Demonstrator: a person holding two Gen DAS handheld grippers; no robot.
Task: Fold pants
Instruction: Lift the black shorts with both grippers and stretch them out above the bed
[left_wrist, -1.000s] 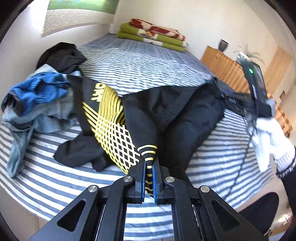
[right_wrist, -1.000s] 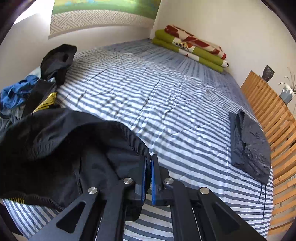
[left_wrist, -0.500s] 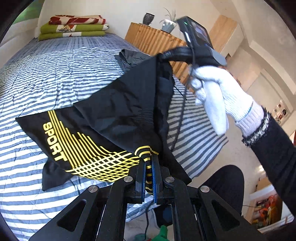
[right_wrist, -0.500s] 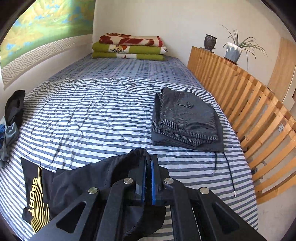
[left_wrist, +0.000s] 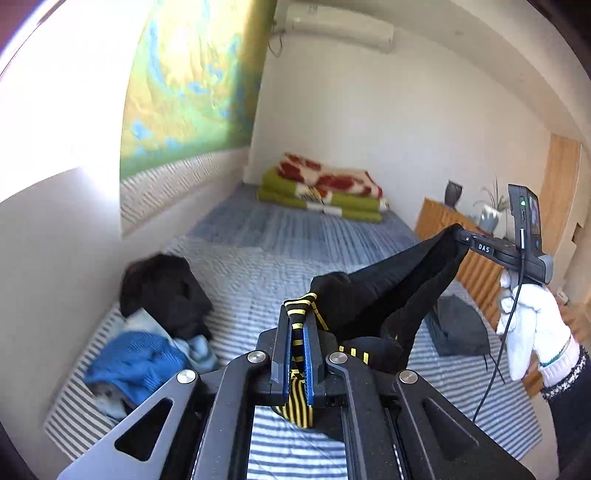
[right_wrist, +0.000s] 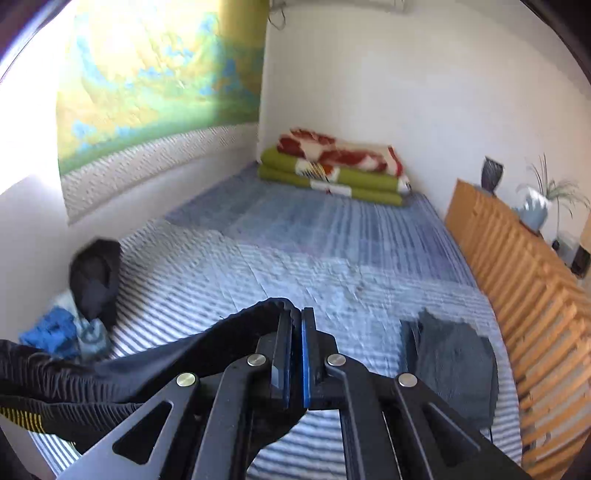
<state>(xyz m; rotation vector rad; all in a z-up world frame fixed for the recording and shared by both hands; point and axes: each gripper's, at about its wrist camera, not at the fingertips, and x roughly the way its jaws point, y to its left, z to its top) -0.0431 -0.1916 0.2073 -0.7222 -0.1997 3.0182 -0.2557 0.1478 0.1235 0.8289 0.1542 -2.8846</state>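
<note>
Though airborne, pants (left_wrist: 388, 291) between tools (left_wrist: 299, 325)

Both tongs (left_wrist: 300, 325) (left_wrist: 460, 236) pinch black pants (left_wrist: 388, 291) above striped bed (left_wrist: 258, 258).

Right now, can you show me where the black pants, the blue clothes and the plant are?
pants (left_wrist: 388, 291), left wrist view, on the black cloth stretched between the grippers.
blue clothes (left_wrist: 136, 365), left wrist view, middle of the crumpled blue heap.
plant (right_wrist: 535, 210), right wrist view, on its pale pot.
</note>
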